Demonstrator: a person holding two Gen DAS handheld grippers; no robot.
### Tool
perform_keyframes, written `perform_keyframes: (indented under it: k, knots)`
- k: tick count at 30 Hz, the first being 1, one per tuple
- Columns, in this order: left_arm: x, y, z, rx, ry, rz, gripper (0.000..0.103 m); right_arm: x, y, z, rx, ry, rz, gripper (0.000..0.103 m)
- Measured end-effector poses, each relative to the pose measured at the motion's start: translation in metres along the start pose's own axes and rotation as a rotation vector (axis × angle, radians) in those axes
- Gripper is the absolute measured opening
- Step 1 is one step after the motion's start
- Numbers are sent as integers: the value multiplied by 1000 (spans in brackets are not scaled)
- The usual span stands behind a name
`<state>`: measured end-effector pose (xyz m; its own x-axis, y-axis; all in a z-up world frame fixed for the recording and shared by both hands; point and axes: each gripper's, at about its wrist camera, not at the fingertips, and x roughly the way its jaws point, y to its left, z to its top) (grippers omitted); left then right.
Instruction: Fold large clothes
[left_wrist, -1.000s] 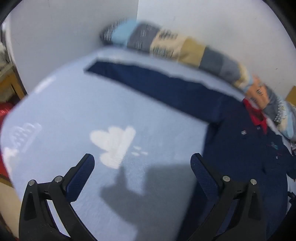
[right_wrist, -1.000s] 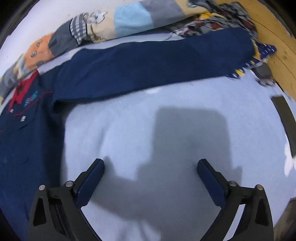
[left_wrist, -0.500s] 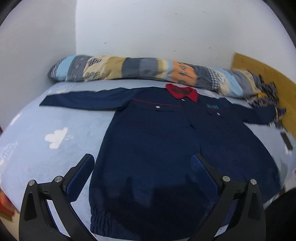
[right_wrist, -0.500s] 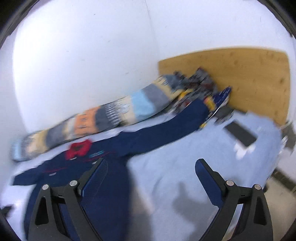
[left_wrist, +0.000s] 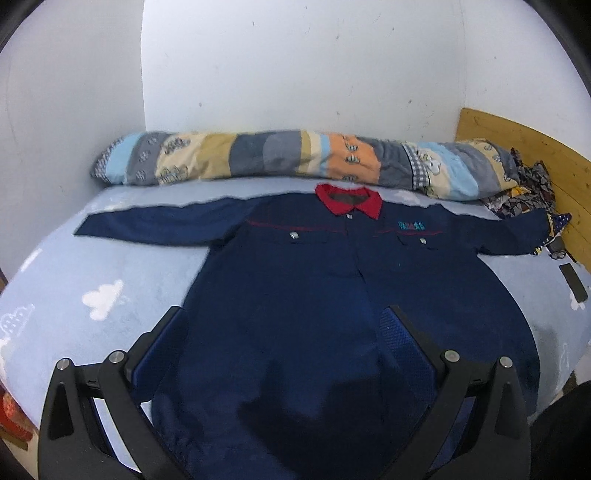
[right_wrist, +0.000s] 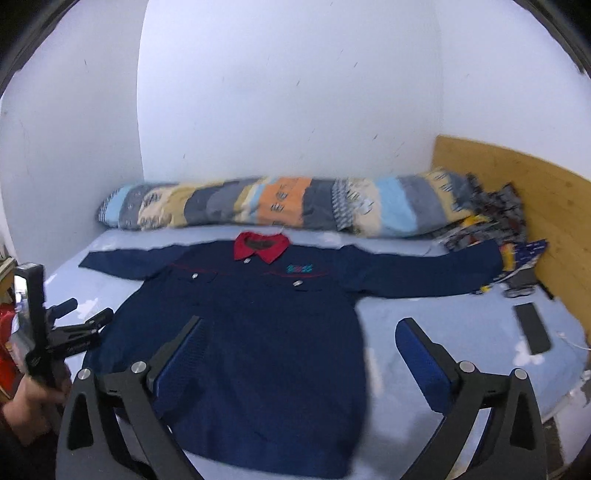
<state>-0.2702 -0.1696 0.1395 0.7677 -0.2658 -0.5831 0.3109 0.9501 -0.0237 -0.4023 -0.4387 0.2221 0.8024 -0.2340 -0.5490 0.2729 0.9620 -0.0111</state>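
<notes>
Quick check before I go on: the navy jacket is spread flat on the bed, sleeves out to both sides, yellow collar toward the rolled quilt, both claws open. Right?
Not quite: the collar is red, not yellow, as the left wrist view shows. The rest holds: the navy jacket lies flat on the bed, sleeves out to both sides, collar toward the rolled quilt, and the left claw and right claw are both open.

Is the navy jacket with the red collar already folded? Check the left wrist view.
No, the navy jacket lies flat on the pale blue bedsheet, both sleeves spread out.
</notes>
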Motion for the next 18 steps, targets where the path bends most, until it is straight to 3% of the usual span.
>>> perform_keyframes:
  k: [6, 8, 9, 10, 18]
  knots:
    - [34, 2, -21, 57, 103, 74, 103, 85, 34, -39, 7, 110, 127, 90]
    - [38, 2, -22, 52, 119, 68, 103, 114, 34, -52, 42, 243, 138, 84]
    - [42, 0, -22, 50, 127, 75, 103, 124, 31, -53, 74, 289, 163, 73]
    - [44, -1, -21, 47, 132, 70, 103, 130, 27, -53, 112, 309, 195, 72]
    - [53, -14, -16, 67, 147, 65, 103, 135, 20, -51, 151, 325, 202, 74]
